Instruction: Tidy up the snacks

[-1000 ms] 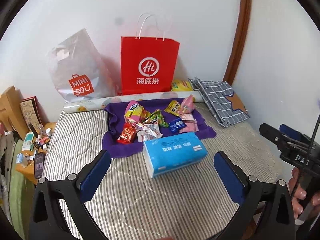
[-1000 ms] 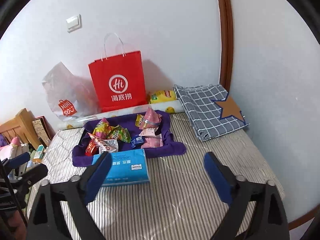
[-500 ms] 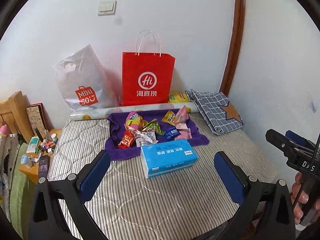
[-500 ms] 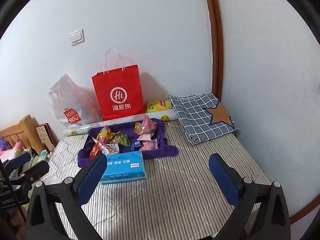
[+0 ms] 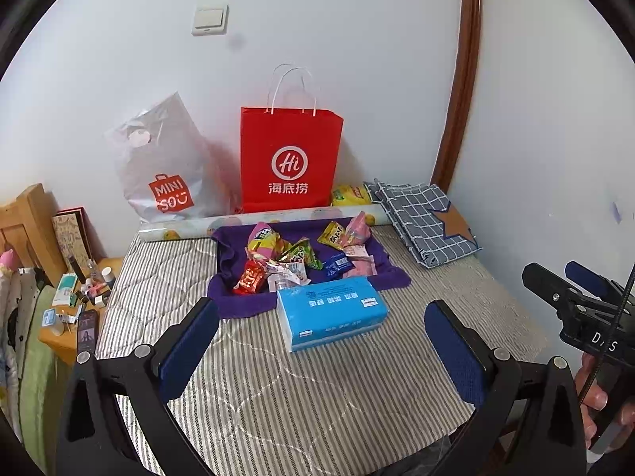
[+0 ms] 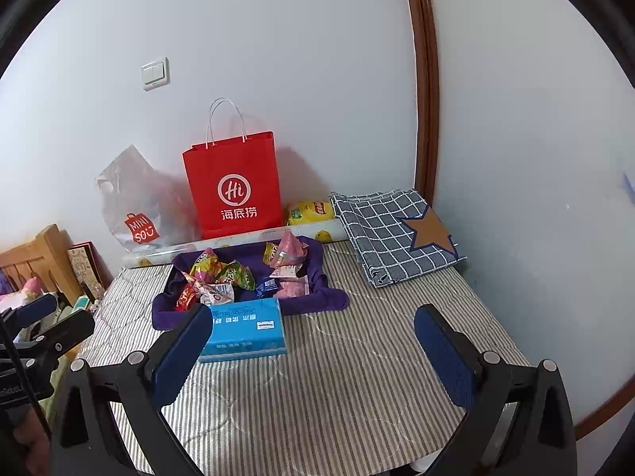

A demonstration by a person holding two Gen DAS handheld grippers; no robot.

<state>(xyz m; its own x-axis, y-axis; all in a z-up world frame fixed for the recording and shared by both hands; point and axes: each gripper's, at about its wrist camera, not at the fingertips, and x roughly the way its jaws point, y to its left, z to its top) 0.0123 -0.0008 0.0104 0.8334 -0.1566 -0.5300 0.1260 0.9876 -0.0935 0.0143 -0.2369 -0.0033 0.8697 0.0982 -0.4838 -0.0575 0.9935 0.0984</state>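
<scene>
Left wrist view: colourful crinkled snack packets (image 5: pixel 293 256) heaped on purple cloth (image 5: pixel 238 301).

The near half of the striped mattress (image 5: pixel 317 388) lies bare, open to either gripper. A blue tissue box (image 5: pixel 331 311) stands before the purple cloth (image 5: pixel 234 305) of snacks (image 5: pixel 293 256). Bags (image 5: pixel 291 162) line the far edge; a folded checked cloth (image 5: pixel 424 226) fills the far right corner.

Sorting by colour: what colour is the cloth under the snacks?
Purple cloth, clearest in the left wrist view.
</scene>
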